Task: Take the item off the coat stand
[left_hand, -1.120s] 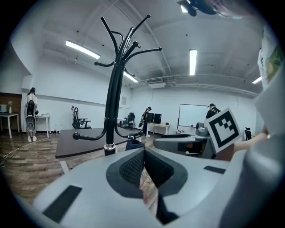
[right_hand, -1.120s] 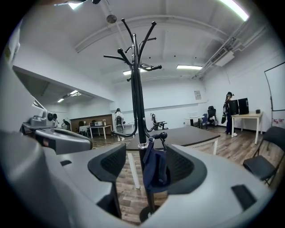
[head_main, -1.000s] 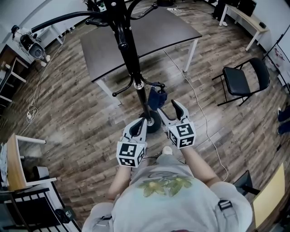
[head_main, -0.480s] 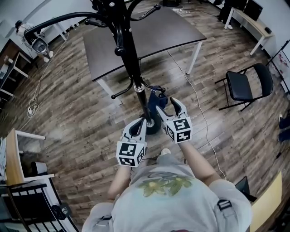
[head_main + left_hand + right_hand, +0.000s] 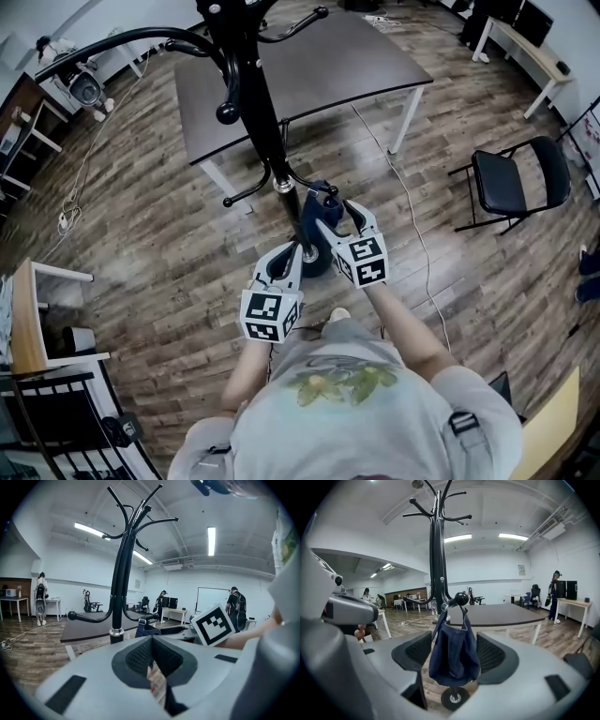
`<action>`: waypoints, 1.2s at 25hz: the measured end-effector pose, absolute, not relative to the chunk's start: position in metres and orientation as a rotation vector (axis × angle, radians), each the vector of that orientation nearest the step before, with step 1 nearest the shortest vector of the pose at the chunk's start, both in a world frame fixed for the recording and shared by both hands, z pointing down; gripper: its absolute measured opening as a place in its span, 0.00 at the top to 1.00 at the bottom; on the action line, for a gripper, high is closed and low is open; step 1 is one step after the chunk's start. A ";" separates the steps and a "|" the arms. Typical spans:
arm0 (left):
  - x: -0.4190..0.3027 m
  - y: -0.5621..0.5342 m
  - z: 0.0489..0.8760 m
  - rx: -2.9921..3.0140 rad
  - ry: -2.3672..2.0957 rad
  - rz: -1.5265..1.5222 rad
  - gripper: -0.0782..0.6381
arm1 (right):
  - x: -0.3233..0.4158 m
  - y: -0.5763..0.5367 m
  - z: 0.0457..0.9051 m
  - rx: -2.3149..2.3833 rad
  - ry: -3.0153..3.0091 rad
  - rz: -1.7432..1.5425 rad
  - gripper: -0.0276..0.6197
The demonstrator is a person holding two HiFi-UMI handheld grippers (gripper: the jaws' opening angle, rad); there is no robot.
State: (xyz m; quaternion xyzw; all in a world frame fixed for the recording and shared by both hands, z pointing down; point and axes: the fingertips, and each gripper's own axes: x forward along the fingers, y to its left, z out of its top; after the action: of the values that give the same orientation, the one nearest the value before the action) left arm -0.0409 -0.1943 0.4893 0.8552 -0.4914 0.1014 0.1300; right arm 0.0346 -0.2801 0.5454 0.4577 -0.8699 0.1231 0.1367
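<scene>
A black coat stand (image 5: 272,141) rises from a round base (image 5: 314,255) on the wood floor just ahead of me. A dark blue bag (image 5: 323,200) hangs by its straps from a low ball-ended hook (image 5: 461,598). My right gripper (image 5: 335,223) is open. In the right gripper view the bag (image 5: 453,639) hangs between the two pads (image 5: 417,652), and I see no contact with either. My left gripper (image 5: 284,262) is shut and empty, low beside the base, left of the pole (image 5: 119,583). In the left gripper view its pads (image 5: 140,657) meet.
A dark table (image 5: 309,75) stands right behind the stand. A black folding chair (image 5: 520,178) is at the right, and a cable (image 5: 412,234) runs across the floor between them. A wooden side table (image 5: 28,328) is at the left. People stand far off in the room.
My right gripper has moved forward and left, so its open jaws now flank the blue bag. The left gripper has stayed in place.
</scene>
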 end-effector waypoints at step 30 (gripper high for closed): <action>-0.040 -0.195 0.514 2.369 -1.534 0.307 0.87 | 0.041 -0.285 0.572 1.157 -2.547 0.305 0.89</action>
State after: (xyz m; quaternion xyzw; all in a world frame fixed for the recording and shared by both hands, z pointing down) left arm -0.0403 -0.1952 0.5139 0.8249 -0.5342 0.1067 0.1508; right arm 0.0410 -0.2849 0.5718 0.4057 -0.8930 0.1070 0.1631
